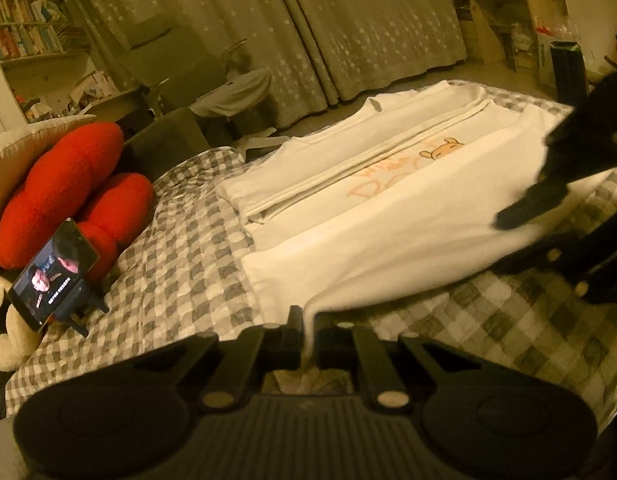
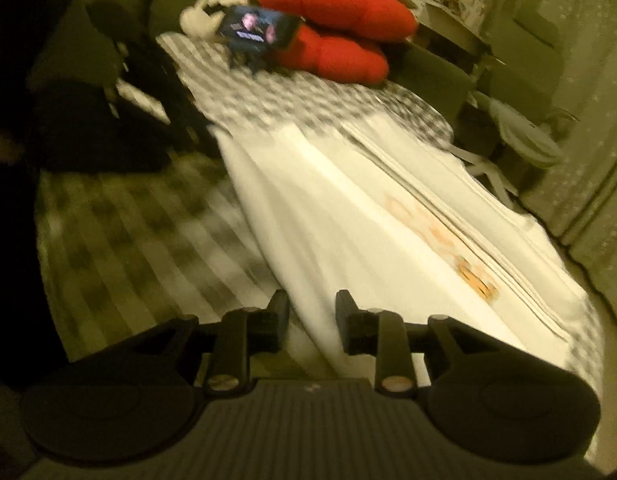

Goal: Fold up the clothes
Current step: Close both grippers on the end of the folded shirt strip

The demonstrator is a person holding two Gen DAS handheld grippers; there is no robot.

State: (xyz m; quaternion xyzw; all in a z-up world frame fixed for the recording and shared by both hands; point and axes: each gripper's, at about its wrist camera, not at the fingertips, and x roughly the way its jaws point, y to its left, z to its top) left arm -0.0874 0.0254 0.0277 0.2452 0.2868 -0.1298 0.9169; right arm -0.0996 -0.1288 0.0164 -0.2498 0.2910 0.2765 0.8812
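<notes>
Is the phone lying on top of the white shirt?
No. The phone stands propped on the checkered bedspread, apart from the white shirt.

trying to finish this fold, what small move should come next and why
Probably close the right gripper on the white shirt edge lying between its parted fingers. The left gripper already pinches its corner, so both ends could then lift together.

1 white shirt (image 1: pixel 388 216), 2 red cushions (image 1: pixel 64 184), 1 phone (image 1: pixel 54 274), 1 plush toy (image 1: pixel 4 320).
</notes>
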